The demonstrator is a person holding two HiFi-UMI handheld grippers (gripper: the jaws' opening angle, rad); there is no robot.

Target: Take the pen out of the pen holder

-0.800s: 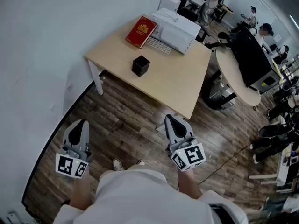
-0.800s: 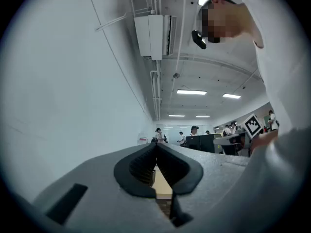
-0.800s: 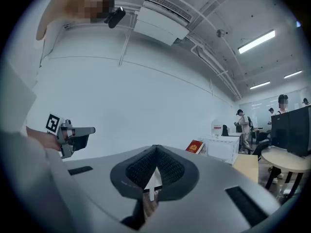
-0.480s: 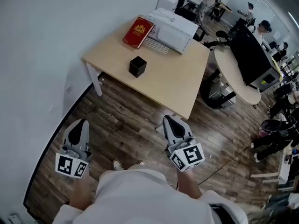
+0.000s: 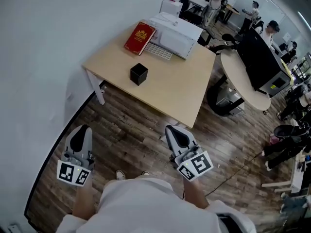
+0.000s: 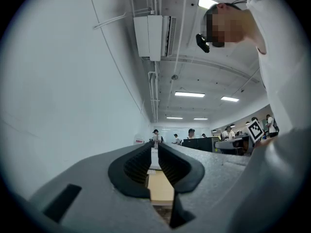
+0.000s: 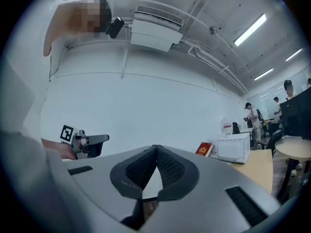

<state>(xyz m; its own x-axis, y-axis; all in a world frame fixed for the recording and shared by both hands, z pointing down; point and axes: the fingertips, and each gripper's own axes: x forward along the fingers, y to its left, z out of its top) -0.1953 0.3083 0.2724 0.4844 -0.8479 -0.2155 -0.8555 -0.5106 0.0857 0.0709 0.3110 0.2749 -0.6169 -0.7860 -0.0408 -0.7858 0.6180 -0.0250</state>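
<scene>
Far left in the head view, held low over the dark plank floor (image 5: 129, 130): left gripper (image 5: 82, 129), marker cube toward the person, tip aimed forward along the white wall (image 5: 53, 42). Seen along its own jaws in the left gripper view — pads drawn together at the tip, nothing clamped between them, only a slit of pale tabletop behind. Further right and well ahead of both grippers: a light wooden table (image 5: 172, 91) with white legs, standing against the wall. Near its left half, alone on bare wood: the pen holder (image 5: 139, 74), a small black cube-shaped pot, upright, matte, darker than everything else on the table. Too small from here to tell whether a pen stands in it. Behind the holder, apart from it: a red book (image 5: 139, 37) with a gold emblem, lying flat, and just beside that a flat white gridded panel (image 5: 159, 51). Next to the right, low in the picture near the table's front corner: right gripper (image 5: 171, 129), likewise over the floor and nowhere near the holder — in the right gripper view the pads meet at the tip, empty. Beyond it at the table's back edge: a white boxy machine (image 5: 176, 33). Far right: a round pale table (image 5: 243, 81) carrying a large black monitor (image 5: 262, 59).
</scene>
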